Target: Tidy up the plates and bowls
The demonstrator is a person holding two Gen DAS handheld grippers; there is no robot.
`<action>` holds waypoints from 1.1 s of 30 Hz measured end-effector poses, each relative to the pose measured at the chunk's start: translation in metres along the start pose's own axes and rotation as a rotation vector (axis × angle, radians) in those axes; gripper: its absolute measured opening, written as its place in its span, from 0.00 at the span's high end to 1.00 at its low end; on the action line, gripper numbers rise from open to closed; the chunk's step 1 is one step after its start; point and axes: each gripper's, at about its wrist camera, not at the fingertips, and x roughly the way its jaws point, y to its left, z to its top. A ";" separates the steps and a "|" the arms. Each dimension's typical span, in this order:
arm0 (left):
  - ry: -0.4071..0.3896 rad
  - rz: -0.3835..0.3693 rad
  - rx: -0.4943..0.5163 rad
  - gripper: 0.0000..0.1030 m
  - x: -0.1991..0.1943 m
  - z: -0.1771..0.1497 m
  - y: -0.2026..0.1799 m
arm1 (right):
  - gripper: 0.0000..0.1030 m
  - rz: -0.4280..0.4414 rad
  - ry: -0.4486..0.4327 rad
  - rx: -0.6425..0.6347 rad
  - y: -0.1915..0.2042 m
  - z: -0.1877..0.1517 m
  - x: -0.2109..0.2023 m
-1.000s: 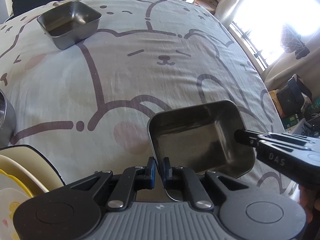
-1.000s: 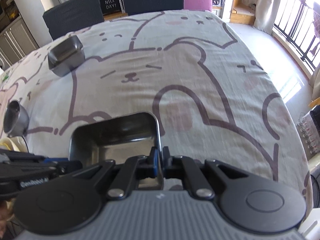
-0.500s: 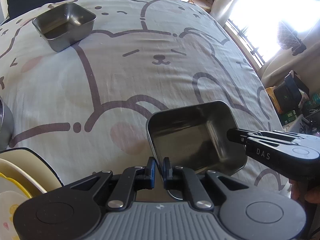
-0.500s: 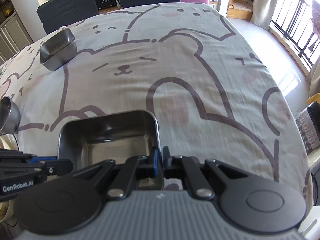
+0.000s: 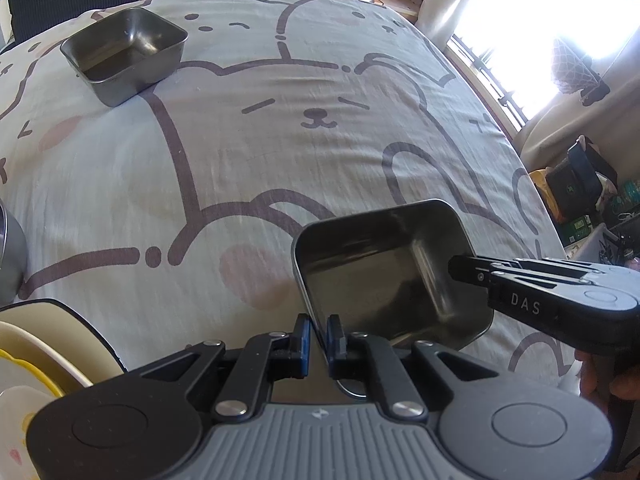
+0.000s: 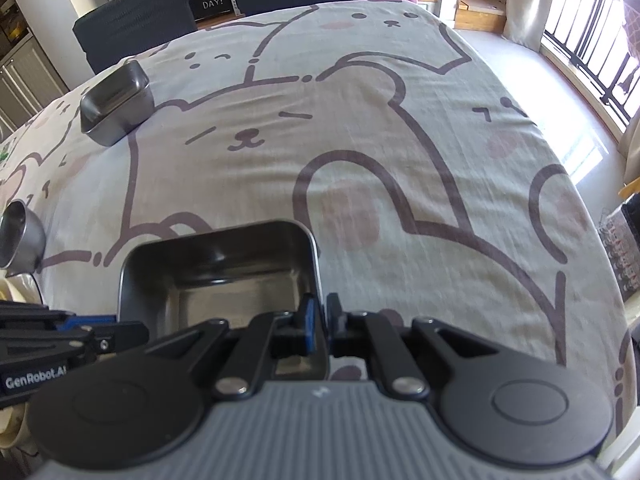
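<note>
Left wrist view: your left tongs (image 5: pixel 319 336) are pinched narrow on the near-left rim of the rectangular steel tray (image 5: pixel 384 276), one blue-padded finger inside the wall and one outside. The tray sits low over the bear-print cloth (image 5: pixel 280 152) on the worktop; whether its base touches the cloth cannot be told. Your right tongs (image 5: pixel 460 270) reach in from the right and meet the tray's right wall, with your hand (image 5: pixel 600 376) behind them. A second steel tray (image 5: pixel 124 54) stands upright far off at the upper left, well apart from the held one. At the lower left edge lie stacked plates (image 5: pixel 36 360), and a round steel bowl (image 5: pixel 10 260) shows just beyond them.

Right wrist view: your right tongs (image 6: pixel 320 322) close narrowly on the right wall of the same tray (image 6: pixel 224 276), near its front corner. Your left tongs (image 6: pixel 132 330) enter from the left at the tray's left wall. The second tray (image 6: pixel 116 104) stands at the upper left, and the round bowl (image 6: pixel 20 236) at the left edge.
</note>
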 end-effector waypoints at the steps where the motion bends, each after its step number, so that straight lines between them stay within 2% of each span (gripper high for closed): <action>1: 0.001 0.000 0.001 0.91 0.000 0.000 0.000 | 0.91 -0.001 0.000 -0.006 0.000 0.000 0.000; 5: 0.004 0.002 0.003 0.90 0.000 -0.001 -0.001 | 0.91 -0.010 -0.005 -0.013 0.001 -0.001 0.000; 10: 0.002 0.001 0.005 0.74 -0.001 -0.001 -0.001 | 0.87 0.001 -0.007 -0.014 0.001 -0.001 -0.001; 12: -0.002 0.003 0.006 0.67 -0.002 -0.002 -0.001 | 0.71 0.010 -0.005 -0.019 0.001 -0.001 -0.002; 14: -0.004 0.007 0.007 0.63 -0.003 -0.003 -0.001 | 0.61 0.014 -0.003 -0.025 0.002 -0.002 -0.003; 17: -0.004 0.015 0.008 0.60 -0.006 -0.004 0.001 | 0.54 0.022 -0.007 -0.039 0.003 -0.004 -0.007; 19: -0.005 0.016 0.010 0.54 -0.007 -0.004 0.002 | 0.48 0.028 -0.010 -0.042 0.003 -0.005 -0.010; 21: -0.013 0.017 0.012 0.42 -0.010 -0.005 0.002 | 0.42 0.022 -0.017 -0.048 0.002 -0.006 -0.013; 24: -0.032 0.024 0.024 0.33 -0.017 -0.006 0.001 | 0.33 0.017 -0.032 -0.046 0.000 -0.009 -0.019; 29: -0.083 0.043 0.053 0.17 -0.034 -0.004 0.000 | 0.17 0.001 -0.067 -0.036 -0.004 -0.014 -0.033; 33: -0.147 0.047 0.069 0.06 -0.056 0.001 0.005 | 0.08 0.001 -0.110 -0.012 -0.007 -0.017 -0.049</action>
